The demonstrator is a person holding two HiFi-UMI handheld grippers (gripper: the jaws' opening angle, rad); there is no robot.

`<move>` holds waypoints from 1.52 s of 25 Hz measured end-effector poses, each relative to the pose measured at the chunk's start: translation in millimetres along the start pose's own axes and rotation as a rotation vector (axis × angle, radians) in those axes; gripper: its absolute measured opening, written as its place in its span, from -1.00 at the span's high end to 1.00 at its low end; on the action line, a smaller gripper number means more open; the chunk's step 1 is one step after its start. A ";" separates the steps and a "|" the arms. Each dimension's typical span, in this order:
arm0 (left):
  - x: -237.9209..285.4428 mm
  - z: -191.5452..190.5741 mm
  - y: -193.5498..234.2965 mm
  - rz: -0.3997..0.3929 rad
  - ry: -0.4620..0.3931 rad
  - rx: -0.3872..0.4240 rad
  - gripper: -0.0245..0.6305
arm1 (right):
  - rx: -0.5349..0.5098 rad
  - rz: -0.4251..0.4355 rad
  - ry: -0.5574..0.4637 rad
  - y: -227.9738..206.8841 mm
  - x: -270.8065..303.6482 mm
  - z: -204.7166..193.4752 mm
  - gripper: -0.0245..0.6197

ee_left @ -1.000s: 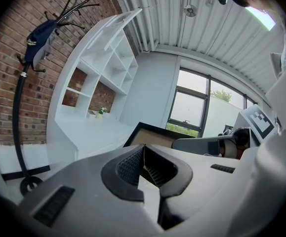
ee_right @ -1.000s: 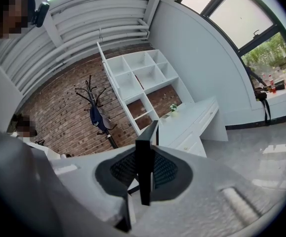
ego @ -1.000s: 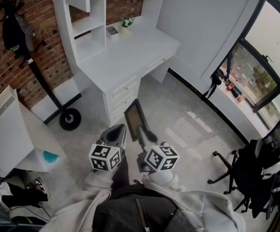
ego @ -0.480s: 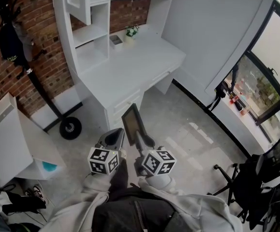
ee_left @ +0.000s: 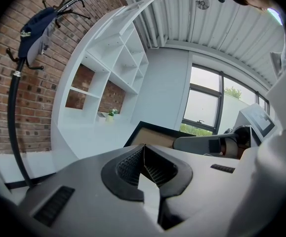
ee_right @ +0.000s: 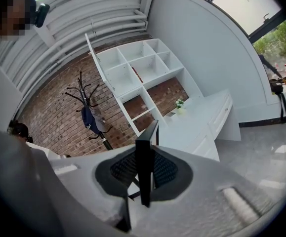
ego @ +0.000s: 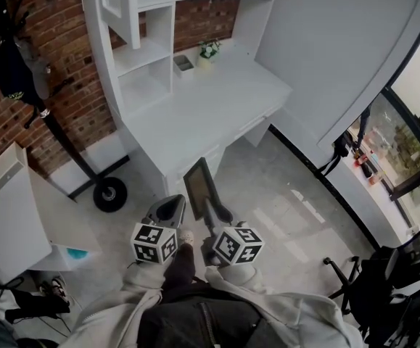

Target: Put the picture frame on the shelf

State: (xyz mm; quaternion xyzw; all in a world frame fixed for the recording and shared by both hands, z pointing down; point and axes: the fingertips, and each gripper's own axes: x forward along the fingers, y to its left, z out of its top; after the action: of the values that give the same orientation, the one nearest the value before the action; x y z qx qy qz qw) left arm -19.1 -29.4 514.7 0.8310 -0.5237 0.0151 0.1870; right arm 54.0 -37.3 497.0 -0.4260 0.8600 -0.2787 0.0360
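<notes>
Pinching the picture frame (ee_right: 144,149) by its rim, the right tongs (ee_right: 143,173) hold it upright, short of the desk (ego: 202,114) and shelf (ego: 141,53); the left tongs (ee_left: 143,168) are pressed together, empty. It seems stiff, light, perhaps glass-fronted; a rim grip suits it.

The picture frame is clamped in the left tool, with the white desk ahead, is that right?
Not quite: the picture frame is clamped in the right tool, as the right gripper view shows. The left tool is shut and empty. The white desk is ahead.
</notes>
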 end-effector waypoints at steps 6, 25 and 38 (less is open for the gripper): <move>19.9 12.9 19.9 0.005 0.000 0.003 0.91 | 0.004 0.008 0.002 -5.6 29.9 11.0 0.79; 101.8 60.0 85.5 0.031 -0.011 -0.009 0.91 | 0.005 0.037 0.031 -36.1 132.7 58.2 0.79; 169.4 78.4 130.0 0.040 0.001 -0.011 0.91 | 0.008 0.042 0.031 -71.8 195.0 84.8 0.79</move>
State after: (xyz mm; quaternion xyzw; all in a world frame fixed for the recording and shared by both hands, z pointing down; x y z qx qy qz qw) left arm -70.0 -251.1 517.7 0.8194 -0.5401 0.0164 0.1916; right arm 6.9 -256.8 496.5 -0.4033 0.8680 -0.2882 0.0301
